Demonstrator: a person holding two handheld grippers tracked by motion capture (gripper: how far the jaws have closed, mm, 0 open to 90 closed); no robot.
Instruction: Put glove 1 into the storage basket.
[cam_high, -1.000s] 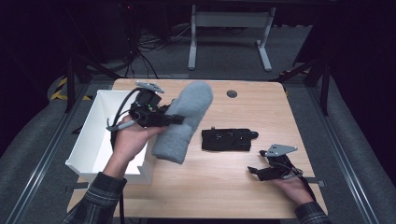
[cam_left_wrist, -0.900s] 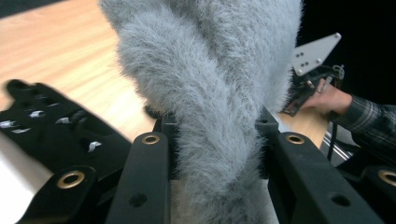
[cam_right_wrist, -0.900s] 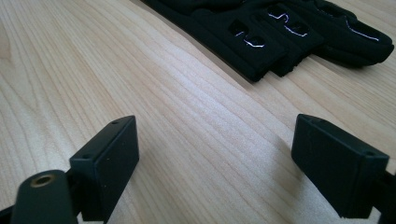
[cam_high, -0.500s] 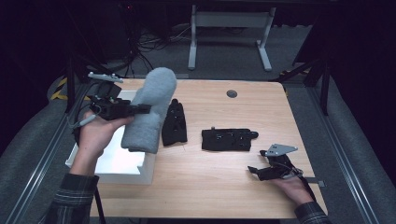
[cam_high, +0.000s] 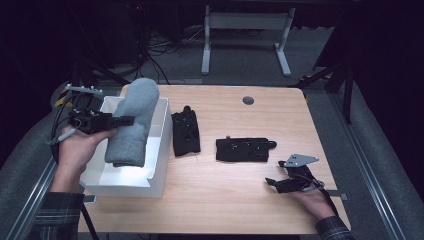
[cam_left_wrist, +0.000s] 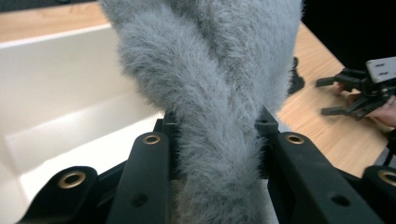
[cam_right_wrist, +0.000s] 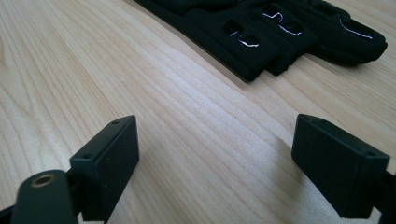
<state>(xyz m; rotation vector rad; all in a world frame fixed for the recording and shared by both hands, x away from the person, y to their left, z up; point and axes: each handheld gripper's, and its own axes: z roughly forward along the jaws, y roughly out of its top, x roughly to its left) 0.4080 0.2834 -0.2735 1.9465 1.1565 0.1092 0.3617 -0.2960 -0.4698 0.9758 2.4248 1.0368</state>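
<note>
One grey fuzzy mitt (cam_high: 131, 122) hanging over a white bin (cam_high: 161, 150).
Left gripper (cam_high: 122, 120) is pinching it; right gripper (cam_high: 270, 183) is resting agape.

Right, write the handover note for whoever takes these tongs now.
Left tongs: shut on the grey mitt, held above the white bin.
Right tongs: open, nothing between them, low over the table near its right front.
Two black gloves lie on the table: one beside the bin, one mid-table.
Done: mitt lifted and brought over the bin.
Left: probably release the mitt into the bin, then likely the gloves.
</note>
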